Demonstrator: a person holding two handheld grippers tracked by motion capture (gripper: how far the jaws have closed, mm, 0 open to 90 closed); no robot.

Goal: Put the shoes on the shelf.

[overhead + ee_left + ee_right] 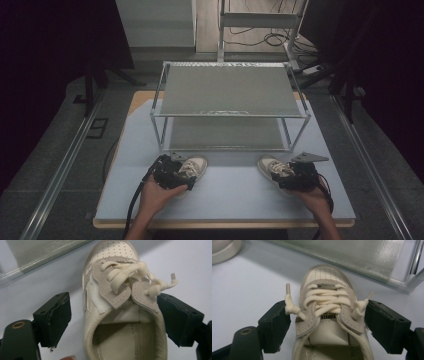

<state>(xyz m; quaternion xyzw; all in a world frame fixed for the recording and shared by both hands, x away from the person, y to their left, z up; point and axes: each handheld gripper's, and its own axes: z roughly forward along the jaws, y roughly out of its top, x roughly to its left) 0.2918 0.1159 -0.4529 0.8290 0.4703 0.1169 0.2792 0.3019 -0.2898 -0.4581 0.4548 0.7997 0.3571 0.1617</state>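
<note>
Rack (230,90) behind; left shoe (192,167), right shoe (272,166) before it on table (230,195).

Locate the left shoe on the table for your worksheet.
In the high view the left shoe lies on the table's near left, in front of the rack, between the open left gripper's jaws.

Two cream laced sneakers (192,167) (272,167) upright, toes toward shelf rack (230,90).

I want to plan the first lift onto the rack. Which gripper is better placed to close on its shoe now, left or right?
Probably the right gripper: its shoe sits centred between the open jaws. The left gripper also straddles its shoe, but off-centre, with a wide gap at one jaw.
</note>
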